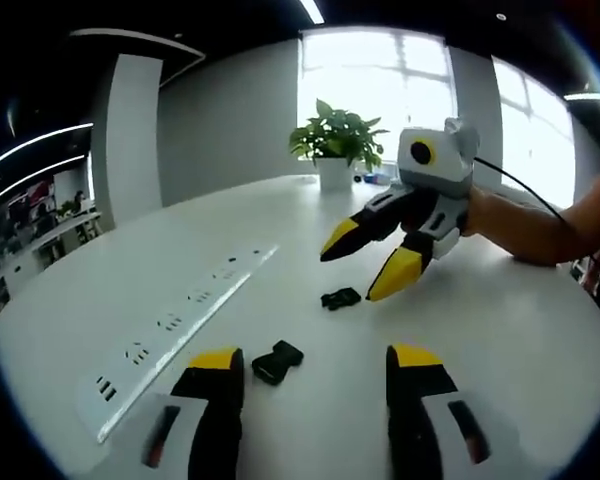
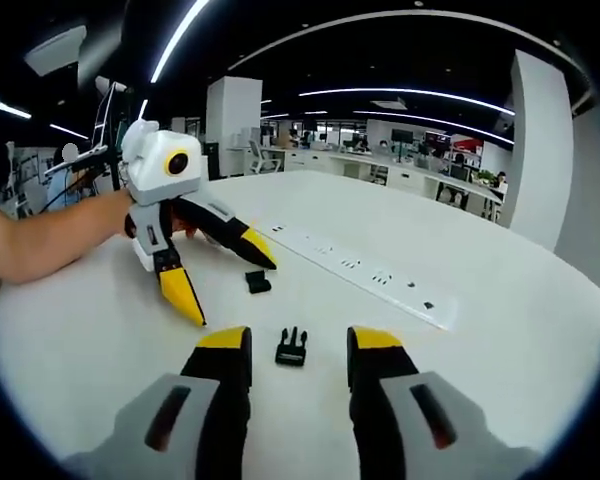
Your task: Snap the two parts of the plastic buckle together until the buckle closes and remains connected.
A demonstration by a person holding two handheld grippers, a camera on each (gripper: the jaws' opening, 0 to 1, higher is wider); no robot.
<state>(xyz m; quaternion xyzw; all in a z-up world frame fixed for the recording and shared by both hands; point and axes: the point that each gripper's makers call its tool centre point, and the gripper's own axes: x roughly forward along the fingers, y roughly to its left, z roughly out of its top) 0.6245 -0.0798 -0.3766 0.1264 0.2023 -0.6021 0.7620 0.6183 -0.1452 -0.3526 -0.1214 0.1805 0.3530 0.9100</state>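
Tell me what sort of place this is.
Most likely an open-plan office: a large white table with a built-in power strip, rows of desks with monitors behind, ceiling strip lights, and a potted plant by the window.

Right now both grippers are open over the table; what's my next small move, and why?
Probably ease the left gripper forward and close its fingers on the socket half, which lies just ahead between them. The pronged half sits likewise before the open right gripper. Both halves lie apart on the table, ungrasped.
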